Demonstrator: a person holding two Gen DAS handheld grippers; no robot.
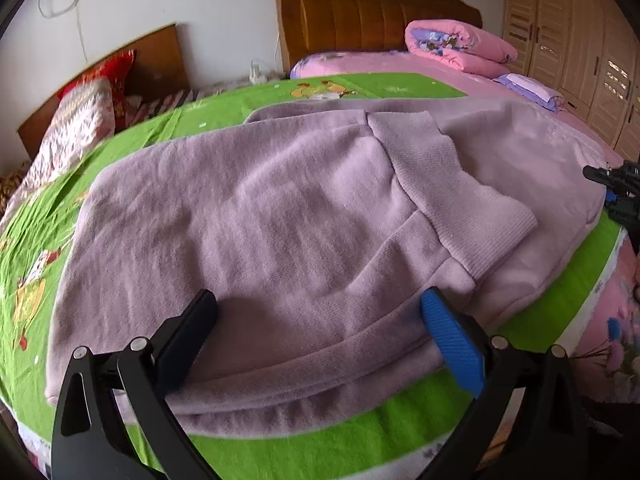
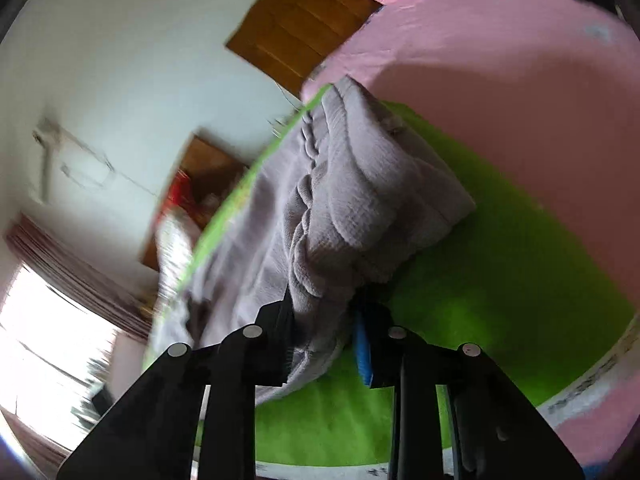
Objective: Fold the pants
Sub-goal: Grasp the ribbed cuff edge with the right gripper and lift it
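Note:
Lilac fleece pants [image 1: 280, 216] lie folded on the green cartoon sheet [image 1: 360, 440], the ribbed cuffs [image 1: 460, 200] laid across the middle. My left gripper [image 1: 320, 312] is open wide at the near edge of the pants, with fabric lying between its black finger and its blue pad [image 1: 448, 336]. In the right wrist view, my right gripper [image 2: 326, 304] is shut on a bunched edge of the pants [image 2: 340, 208], and the gathered cloth rises in folds from between the jaws. From the left wrist view, the right gripper [image 1: 612, 192] shows at the pants' right end.
A folded pink quilt [image 1: 456, 48] and a small lilac bundle [image 1: 532, 88] sit on the pink bed beyond. A wooden headboard [image 1: 360, 12], a wardrobe [image 1: 580, 48] and a red pillow [image 1: 104, 76] on a second bed ring the area. A bright window [image 2: 40, 340] is at the left.

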